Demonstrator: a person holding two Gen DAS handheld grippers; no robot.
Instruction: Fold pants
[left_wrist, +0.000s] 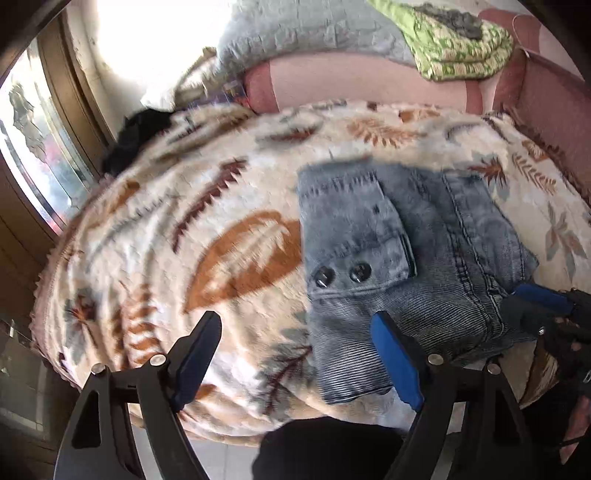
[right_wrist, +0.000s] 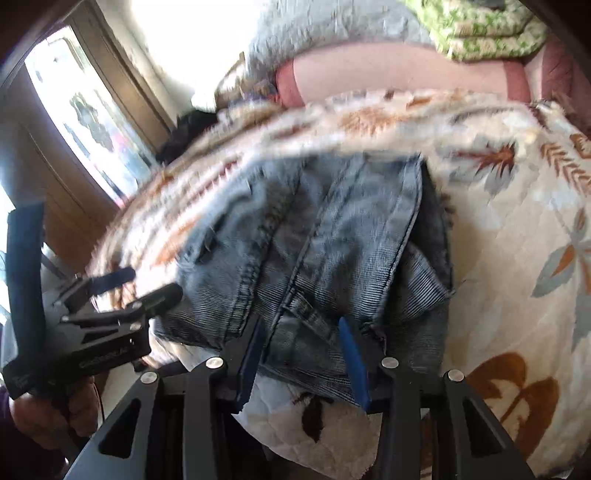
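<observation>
Folded blue-grey jeans lie on a fluffy cream blanket with a leaf print; a flapped pocket with two dark buttons faces up. My left gripper is open wide at the jeans' near left corner, one finger over the blanket and the other over the denim. In the right wrist view the jeans run between the fingers of my right gripper, which is shut on their near edge by a belt loop. The right gripper also shows at the jeans' near right side, and the left gripper at their left.
Behind the blanket are a pink couch back, a grey quilted cushion and a folded green patterned cover. A black cloth lies at the blanket's far left edge, beside a bright window.
</observation>
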